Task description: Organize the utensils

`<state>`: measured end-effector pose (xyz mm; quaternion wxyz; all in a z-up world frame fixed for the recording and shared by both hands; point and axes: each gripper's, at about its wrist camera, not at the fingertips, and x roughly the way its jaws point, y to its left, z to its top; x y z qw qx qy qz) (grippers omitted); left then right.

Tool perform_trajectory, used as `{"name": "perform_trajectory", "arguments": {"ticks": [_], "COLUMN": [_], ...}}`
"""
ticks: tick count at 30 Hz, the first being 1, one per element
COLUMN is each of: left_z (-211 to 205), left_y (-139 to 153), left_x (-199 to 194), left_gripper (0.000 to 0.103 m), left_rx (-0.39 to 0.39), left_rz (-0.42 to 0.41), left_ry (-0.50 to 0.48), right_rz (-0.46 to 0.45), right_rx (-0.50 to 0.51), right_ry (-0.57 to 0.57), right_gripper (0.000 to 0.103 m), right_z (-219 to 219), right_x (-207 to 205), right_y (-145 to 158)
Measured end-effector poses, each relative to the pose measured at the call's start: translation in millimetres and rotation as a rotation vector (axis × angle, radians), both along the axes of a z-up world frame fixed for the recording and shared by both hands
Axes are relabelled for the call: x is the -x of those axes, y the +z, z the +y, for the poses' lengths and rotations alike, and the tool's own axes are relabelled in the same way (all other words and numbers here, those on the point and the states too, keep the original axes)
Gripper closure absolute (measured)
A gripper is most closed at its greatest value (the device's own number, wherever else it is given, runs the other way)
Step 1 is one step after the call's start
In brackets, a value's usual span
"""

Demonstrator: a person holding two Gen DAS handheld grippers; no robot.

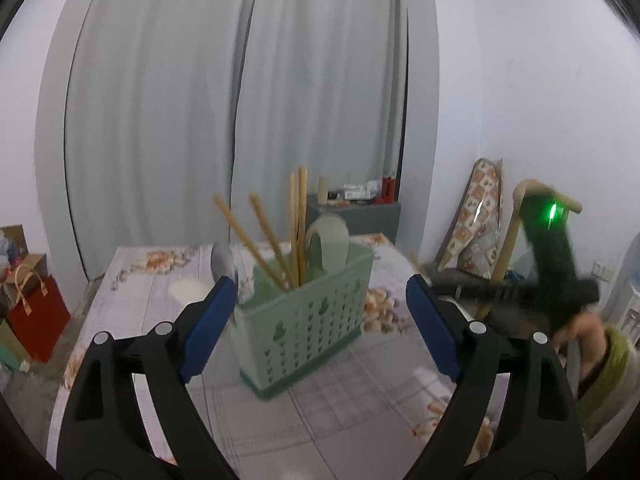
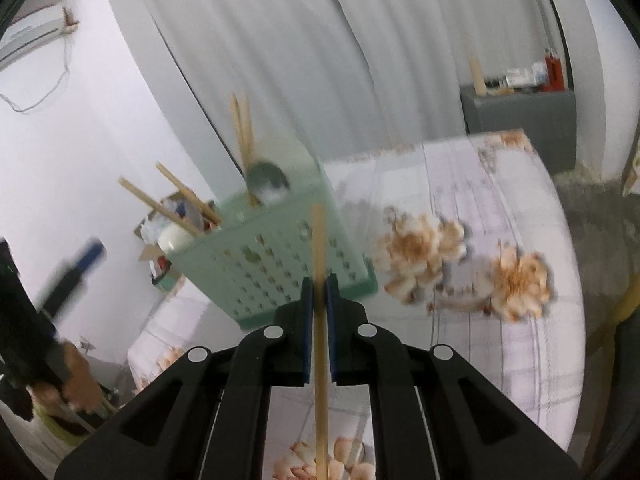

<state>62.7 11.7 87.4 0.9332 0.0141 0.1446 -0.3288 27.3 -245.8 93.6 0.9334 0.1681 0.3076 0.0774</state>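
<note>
On floral surface (image 1: 132,280): perforated green plastic caddy (image 1: 304,312) holding wooden chopsticks (image 1: 298,224), spoon. Left gripper (image 1: 316,300) fingers wide apart, empty. Right gripper (image 2: 319,292) fingers clamped on one chopstick (image 2: 319,320) before caddy.

Soft, even daylight filters through the pale curtain (image 1: 240,100), leaving only faint shadows. Fisheye lenses bow the walls and darken the corners, while motion blur smears the green basket (image 2: 272,256) and floral table (image 2: 500,300) in the right wrist view.
</note>
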Motion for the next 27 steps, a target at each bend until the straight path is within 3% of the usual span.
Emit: {"name": "perform_trajectory", "arguments": {"ticks": [15,21,27], "left_z": [5.0,15.5,24.9], "left_y": [-50.9,-59.8,-58.7], "left_x": [-23.3,-33.9,-37.6], "left_gripper": [0.02,0.02,0.02], "left_rx": [-0.077,-0.063,-0.051], "left_rz": [0.145,0.178,0.189], "left_ry": [0.117,0.149,0.164], "right_rz": [-0.456,-0.584,-0.608], "right_rx": [0.041,0.019,0.039], "right_ry": [0.121,0.208,0.21], "right_gripper": [0.096,0.096,0.096], "right_z": [33.2,56.4,70.5], "right_x": [-41.0,-73.7,-105.9], "right_y": [133.2,145.3,129.4]}}
